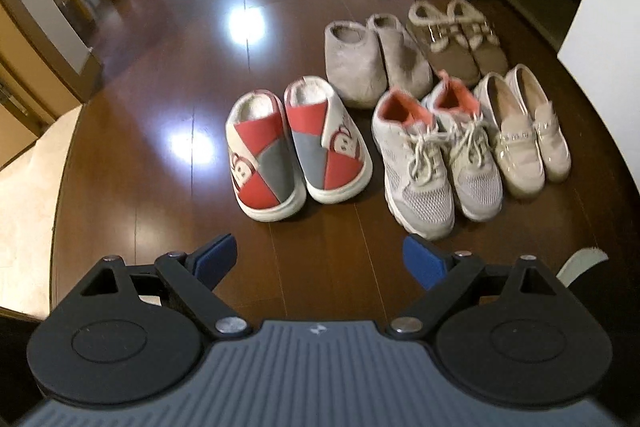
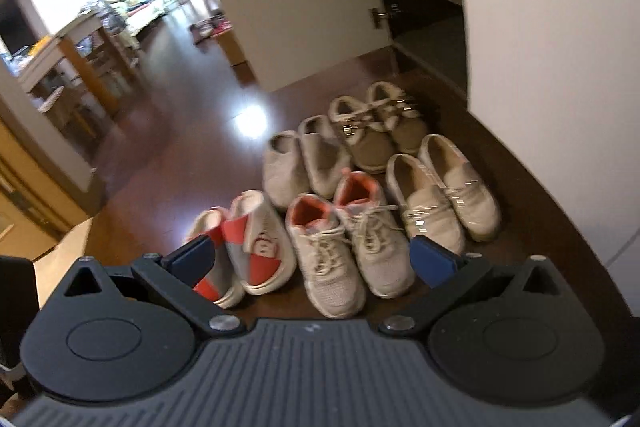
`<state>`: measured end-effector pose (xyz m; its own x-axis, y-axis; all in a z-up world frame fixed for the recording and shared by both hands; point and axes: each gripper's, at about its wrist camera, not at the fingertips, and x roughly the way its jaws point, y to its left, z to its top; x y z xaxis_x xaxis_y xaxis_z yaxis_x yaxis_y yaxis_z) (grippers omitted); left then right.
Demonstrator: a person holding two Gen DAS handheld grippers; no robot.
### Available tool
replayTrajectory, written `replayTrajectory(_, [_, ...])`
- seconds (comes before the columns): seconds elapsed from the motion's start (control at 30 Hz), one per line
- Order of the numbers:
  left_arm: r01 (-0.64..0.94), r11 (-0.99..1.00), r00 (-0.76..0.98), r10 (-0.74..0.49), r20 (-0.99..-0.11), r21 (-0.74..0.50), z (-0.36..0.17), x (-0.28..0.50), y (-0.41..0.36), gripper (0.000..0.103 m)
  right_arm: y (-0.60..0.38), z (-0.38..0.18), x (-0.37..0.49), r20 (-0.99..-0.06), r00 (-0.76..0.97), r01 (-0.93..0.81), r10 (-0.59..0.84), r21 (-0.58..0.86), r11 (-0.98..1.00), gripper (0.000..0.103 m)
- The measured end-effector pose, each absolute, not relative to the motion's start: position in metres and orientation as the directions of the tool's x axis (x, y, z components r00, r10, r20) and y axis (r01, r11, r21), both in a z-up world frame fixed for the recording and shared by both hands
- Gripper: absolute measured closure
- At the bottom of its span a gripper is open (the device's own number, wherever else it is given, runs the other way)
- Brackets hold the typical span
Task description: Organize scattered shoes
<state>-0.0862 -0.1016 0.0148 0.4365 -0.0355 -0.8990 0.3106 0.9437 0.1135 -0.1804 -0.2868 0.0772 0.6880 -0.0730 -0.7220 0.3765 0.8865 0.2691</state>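
Left wrist | left gripper (image 1: 320, 259) agape | five shoe pairs (image 1: 416, 147) seemingly aligned

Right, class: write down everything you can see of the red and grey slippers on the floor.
The slippers are a backless pair with red and grey panels, a white side bearing a red emblem, thick white soles and pale fleecy lining. They stand upright side by side on the dark wood floor, toes toward the cameras, touching or nearly so. They sit left of the sneakers, apart from them, at the left end of the front row. Neither gripper touches them.
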Motion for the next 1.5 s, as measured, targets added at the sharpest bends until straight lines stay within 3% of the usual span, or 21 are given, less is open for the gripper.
replayTrajectory(0.4, [0.35,0.935,0.418,-0.112,-0.901,0.047,0.015,-0.092,-0.122,0.011,-0.294,0.063,-0.198,-0.728,0.649,0.45,-0.22,0.135,0.883,0.0])
replayTrajectory(0.57, [0.341,0.937,0.442,-0.091,-0.892,0.073,0.013,-0.093,-0.123,0.011,-0.295,0.067,-0.199,-0.667,0.682,0.473,-0.301,0.088,0.876,0.0])
replayTrajectory(0.77, [0.339,0.938,0.43,-0.08,-0.899,0.078,0.008,-0.091,-0.12,0.011,-0.296,0.07,-0.2,-0.637,0.724,0.438,-0.264,0.128,0.89,0.0])
replayTrajectory(0.87, [0.347,0.936,0.424,-0.097,-0.9,0.063,0.008,-0.093,-0.118,0.011,-0.307,0.067,-0.201,-0.671,0.713,0.452,-0.202,0.22,0.865,0.0])
replayTrajectory(1.5, [0.365,0.929,0.468,-0.125,-0.875,0.062,0.023,-0.113,-0.113,0.011,-0.295,0.063,-0.196,-0.724,0.656,0.434,-0.211,0.134,0.891,0.0])
